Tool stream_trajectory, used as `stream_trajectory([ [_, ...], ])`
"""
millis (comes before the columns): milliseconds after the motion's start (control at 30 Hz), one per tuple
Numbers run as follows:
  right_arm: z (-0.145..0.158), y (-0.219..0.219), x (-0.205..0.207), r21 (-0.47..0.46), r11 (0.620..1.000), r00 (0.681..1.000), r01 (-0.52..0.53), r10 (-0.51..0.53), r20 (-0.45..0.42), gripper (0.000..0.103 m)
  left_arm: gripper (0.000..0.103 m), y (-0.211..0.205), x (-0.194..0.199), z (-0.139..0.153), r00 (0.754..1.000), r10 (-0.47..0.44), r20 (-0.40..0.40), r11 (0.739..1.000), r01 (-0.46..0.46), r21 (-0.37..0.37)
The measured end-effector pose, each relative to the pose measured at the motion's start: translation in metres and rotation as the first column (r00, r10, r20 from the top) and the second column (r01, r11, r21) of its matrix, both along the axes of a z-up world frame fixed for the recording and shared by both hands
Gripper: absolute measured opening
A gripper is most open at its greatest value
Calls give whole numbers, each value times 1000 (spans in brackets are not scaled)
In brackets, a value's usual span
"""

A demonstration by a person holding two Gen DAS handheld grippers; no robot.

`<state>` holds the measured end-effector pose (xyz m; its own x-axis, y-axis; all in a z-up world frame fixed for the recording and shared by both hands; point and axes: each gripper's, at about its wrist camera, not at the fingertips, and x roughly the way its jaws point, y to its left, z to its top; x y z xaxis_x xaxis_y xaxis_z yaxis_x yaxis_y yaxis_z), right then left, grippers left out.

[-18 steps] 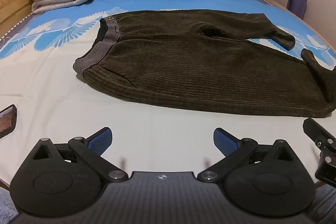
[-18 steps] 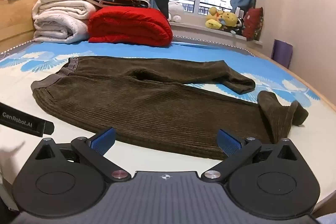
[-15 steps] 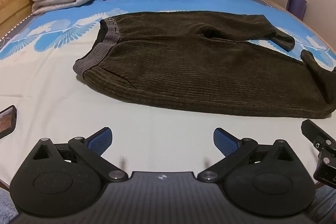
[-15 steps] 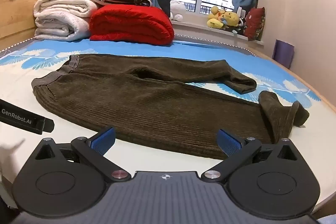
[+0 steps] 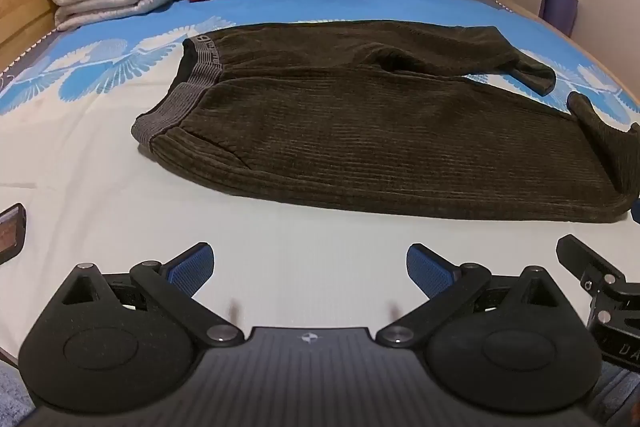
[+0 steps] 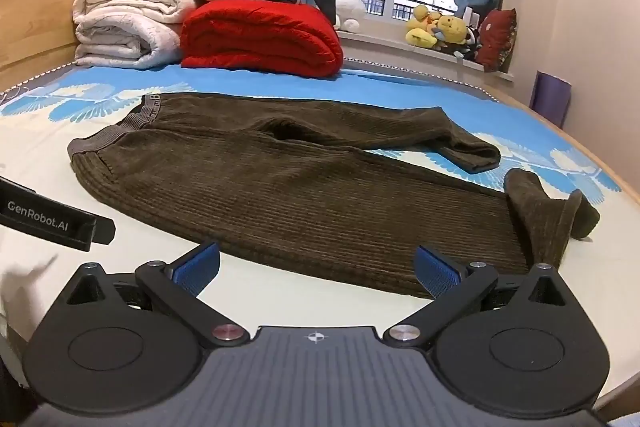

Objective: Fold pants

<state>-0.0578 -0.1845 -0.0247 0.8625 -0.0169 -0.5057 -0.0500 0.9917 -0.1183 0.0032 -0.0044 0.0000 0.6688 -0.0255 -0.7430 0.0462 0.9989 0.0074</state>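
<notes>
Dark brown corduroy pants lie spread flat on the bed, grey waistband to the left, legs running right. The far leg ends in a cuff; the near leg's end is folded up on itself. My left gripper is open over bare sheet, short of the pants' near edge. The right gripper is open too, hovering at the near edge of the near leg. Nothing sits between either pair of blue pads.
Folded white blankets and a red quilt are stacked at the bed's head, with a plush shark on top. Stuffed toys line the windowsill. The bed sheet is white near me, blue further back. The left gripper's body shows at the right view's left.
Both views have shifted slightly: the pants sit a little lower and closer in frame. Both grippers stay open and the pants have not moved on the bed.
</notes>
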Motion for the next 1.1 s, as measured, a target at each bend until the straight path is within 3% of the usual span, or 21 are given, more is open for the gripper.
stream_trajectory([
  [1100, -2, 8, -1, -60, 997, 999, -39, 39, -1, 102, 103, 4, -3, -8, 1000, 5, -7, 1000, -5, 2],
])
